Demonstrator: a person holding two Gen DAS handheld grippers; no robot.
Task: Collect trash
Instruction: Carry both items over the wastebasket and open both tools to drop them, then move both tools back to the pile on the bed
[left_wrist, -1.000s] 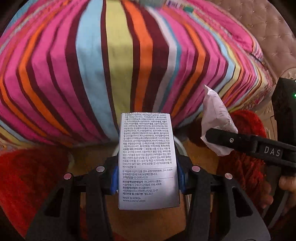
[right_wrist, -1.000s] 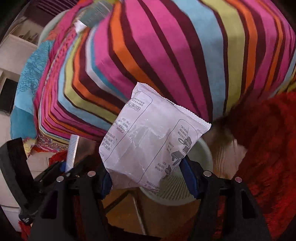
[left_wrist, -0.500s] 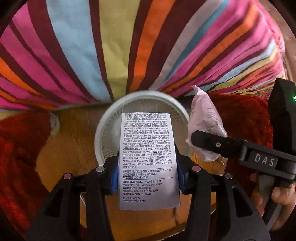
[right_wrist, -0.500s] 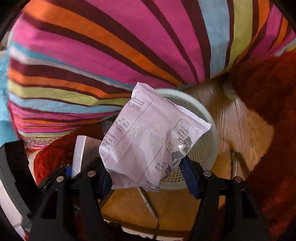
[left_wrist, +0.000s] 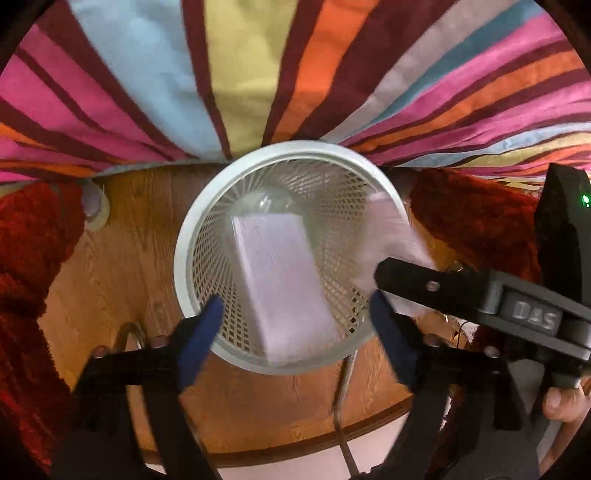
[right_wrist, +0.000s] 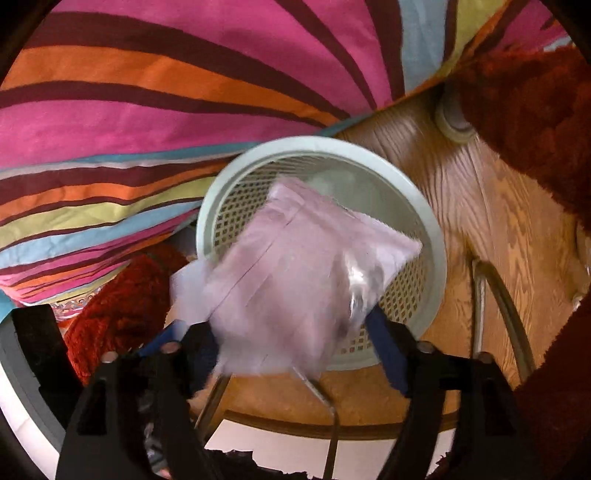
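The white box (left_wrist: 284, 284), blurred, is loose over the mouth of the white mesh basket (left_wrist: 192, 236), between the spread fingers of my left gripper (left_wrist: 295, 339). The pale packet (right_wrist: 295, 284), also blurred, hangs over the basket's rim, my right gripper (right_wrist: 284, 347) wide apart around it. The basket stands on the wooden floor (left_wrist: 122, 266) against the striped bedcover (left_wrist: 258, 66).

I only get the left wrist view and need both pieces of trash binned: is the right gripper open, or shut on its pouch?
Observer: The right wrist view shows the right gripper with its jaws apart and the pouch blurred between them, seemingly loose.
Operator: Is it above the basket?
Observer: Mostly. Its upper part overlaps the basket opening, but its lower edge hangs on the near side of the rim, so it may not land inside.
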